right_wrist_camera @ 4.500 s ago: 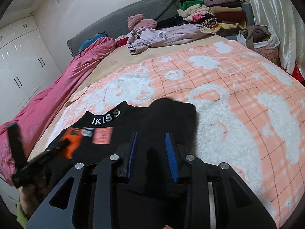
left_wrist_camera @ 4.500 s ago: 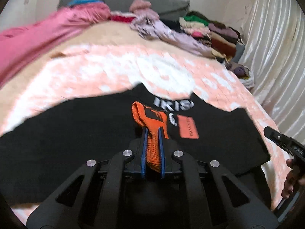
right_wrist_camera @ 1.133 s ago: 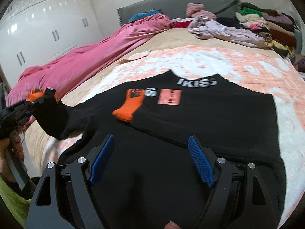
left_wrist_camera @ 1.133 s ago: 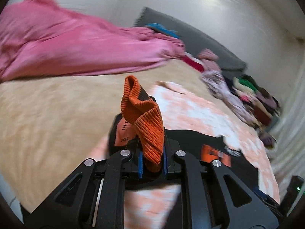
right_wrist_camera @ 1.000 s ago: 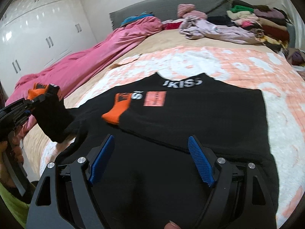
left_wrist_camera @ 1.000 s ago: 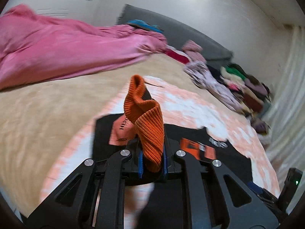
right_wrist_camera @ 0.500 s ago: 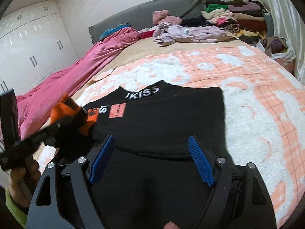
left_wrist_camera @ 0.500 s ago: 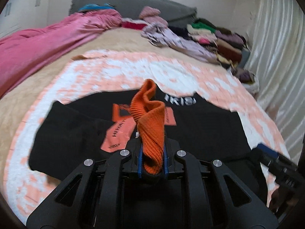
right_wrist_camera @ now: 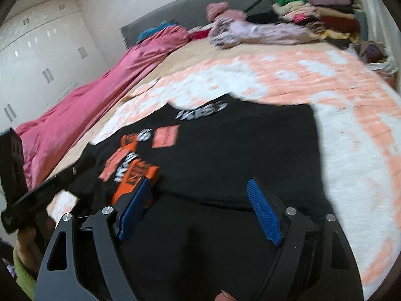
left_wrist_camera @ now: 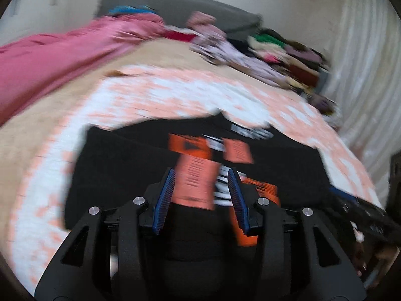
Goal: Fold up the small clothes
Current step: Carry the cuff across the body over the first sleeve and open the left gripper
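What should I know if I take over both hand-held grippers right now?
Left hand-held gripper: open, holding nothing, above the black sweater.
Right hand-held gripper: open, holding nothing, near the sweater's lower part.
The sweater lies flat on the orange-and-white blanket. Both sleeves are folded across the body, with an orange cuff on top.
Left: fold the body, then put it aside. Both pictures are blurred.

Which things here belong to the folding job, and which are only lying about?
Job: black sweater; its orange cuff; left gripper; right gripper.

Lying about: pink quilt; lilac garment; stacked clothes; peach blanket.
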### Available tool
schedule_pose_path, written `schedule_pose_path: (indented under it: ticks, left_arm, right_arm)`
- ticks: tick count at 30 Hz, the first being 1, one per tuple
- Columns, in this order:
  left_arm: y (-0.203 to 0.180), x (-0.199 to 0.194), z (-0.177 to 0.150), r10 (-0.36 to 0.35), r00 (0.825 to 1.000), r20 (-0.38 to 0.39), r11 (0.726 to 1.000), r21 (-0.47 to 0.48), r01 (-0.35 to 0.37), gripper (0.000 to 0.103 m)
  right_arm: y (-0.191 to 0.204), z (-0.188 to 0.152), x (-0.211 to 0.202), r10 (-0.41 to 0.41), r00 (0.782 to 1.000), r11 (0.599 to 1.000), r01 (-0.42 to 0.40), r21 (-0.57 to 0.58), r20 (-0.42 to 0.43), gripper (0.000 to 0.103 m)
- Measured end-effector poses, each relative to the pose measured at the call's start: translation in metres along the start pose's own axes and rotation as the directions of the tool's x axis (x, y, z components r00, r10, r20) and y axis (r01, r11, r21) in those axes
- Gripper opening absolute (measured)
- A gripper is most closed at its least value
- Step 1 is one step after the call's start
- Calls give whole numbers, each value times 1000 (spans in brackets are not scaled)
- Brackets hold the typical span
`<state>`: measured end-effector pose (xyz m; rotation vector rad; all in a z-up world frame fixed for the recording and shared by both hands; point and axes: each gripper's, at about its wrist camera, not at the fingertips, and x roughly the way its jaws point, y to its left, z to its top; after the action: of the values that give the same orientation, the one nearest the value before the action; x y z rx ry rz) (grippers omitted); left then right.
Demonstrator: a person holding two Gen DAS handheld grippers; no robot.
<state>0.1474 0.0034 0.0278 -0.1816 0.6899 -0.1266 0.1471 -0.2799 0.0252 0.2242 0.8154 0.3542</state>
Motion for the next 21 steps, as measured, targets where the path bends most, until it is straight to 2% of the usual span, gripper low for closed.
schedule_pose_path:
  ticks: [1, 3, 5, 9, 10, 11, 13, 14, 15, 16, 21]
  left_arm:
    - [10, -3, 3, 68, 997, 28, 998, 0, -68, 36]
    - [27, -4, 5, 145, 988, 54, 989, -19, -144, 36]
    - [43, -7, 8, 167, 984, 61, 985, -57, -163, 36]
    - [65, -14, 10, 198, 977, 82, 976, -114, -188, 37]
    - [68, -17, 9, 192, 978, 84, 976, -125, -181, 39]
    - [71, -18, 9, 182, 979, 88, 976, -139, -169, 40]
    - [74, -23, 9, 171, 980, 101, 975, -157, -154, 41]
    - [75, -24, 10, 170, 979, 109, 975, -159, -152, 41]
    - [75, -25, 9, 172, 978, 114, 975, -161, -153, 41]
    - [77, -26, 10, 174, 977, 121, 974, -166, -153, 41]
    - [89, -26, 10, 184, 975, 122, 965, -209, -156, 41]
  right_arm:
    - [6, 0, 6, 17, 1000, 1000, -17, -5, -18, 78]
    - [22, -2, 22, 72, 996, 997, -73, -13, -62, 76]
    - [37, -4, 32, 98, 991, 994, -101, -28, -88, 75]
    - [55, -3, 56, 93, 987, 994, -100, -45, -130, 74]
    - [57, -3, 61, 83, 987, 995, -89, -42, -137, 71]
    - [60, -3, 67, 82, 986, 995, -89, -39, -144, 68]
    - [65, -3, 75, 72, 985, 995, -81, -52, -154, 44]
    - [67, -2, 79, 55, 986, 996, -66, -63, -156, 38]
    - [69, -1, 79, 59, 987, 995, -70, -70, -150, 18]
    - [70, 0, 79, 74, 987, 994, -84, -68, -144, 8]
    - [89, 24, 57, 116, 991, 978, -125, -166, -61, 7]
